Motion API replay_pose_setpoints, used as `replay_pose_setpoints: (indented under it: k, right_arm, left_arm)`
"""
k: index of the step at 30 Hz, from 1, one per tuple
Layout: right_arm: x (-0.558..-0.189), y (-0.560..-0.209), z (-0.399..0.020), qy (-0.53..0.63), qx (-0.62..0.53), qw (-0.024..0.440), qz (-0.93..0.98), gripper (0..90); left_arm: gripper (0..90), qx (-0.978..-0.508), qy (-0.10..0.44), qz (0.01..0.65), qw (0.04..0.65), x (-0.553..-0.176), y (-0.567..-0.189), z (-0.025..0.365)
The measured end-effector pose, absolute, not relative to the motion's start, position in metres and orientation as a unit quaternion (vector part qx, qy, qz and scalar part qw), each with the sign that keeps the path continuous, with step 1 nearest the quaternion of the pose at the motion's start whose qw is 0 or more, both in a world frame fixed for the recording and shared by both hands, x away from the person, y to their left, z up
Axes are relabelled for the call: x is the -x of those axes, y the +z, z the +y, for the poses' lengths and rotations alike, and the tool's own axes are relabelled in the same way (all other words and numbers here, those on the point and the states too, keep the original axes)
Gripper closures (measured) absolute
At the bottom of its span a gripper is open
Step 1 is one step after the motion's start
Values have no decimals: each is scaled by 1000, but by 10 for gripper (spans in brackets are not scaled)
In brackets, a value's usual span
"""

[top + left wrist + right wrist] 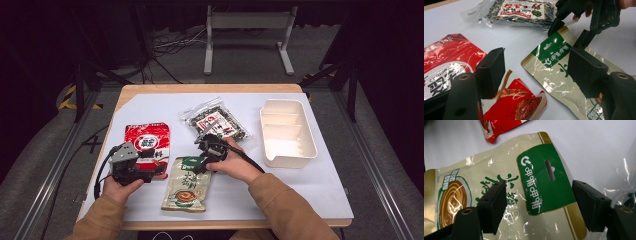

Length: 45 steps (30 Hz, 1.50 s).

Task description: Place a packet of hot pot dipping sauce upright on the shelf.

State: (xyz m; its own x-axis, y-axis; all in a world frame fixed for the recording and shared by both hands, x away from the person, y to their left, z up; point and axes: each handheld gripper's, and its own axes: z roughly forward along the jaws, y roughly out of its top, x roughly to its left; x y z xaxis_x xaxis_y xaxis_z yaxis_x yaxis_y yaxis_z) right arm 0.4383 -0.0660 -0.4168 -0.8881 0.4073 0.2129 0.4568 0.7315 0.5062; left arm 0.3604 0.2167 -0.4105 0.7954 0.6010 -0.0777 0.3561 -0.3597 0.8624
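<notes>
**Now over the beige pouch: both grippers open**

Your right gripper (204, 150) hangs above the green header of the beige pouch (187, 184), its jaws apart and straddling the hang-hole in the right gripper view, clamped on nothing. The pouch lies flat on the white table (300, 185), near the front edge, between your two hands. Your left gripper (150, 170) sits over the lower edge of the red packet (147, 142), jaws likewise wide and empty. Beyond, the clear bag of dark dried goods (215, 121) lies beside the cream tray (287, 132).
</notes>
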Motion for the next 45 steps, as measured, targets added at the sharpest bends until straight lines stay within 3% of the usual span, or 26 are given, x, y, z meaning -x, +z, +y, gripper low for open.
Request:
replay_pose_setpoints:
  k: [7,15,29,38,45]
  right_arm:
    - [-435,-411,-68,-288,233,47,-928,360]
    - [-427,-402,-70,-286,211,49,-933,517]
    - [-416,-411,-59,-242,165,51,-955,636]
    - [-417,-415,-58,-220,141,12,-965,877]
    - [-417,-409,-60,-223,141,18,-964,888]
  left_arm:
    - [310,-816,129,292,482,-361,-411,217]
    - [309,-818,127,292,479,-361,-411,215]
    - [306,-818,128,291,479,-361,-412,215]
    - [306,-817,129,293,480,-361,-411,216]
    - [306,-817,130,293,480,-361,-412,216]
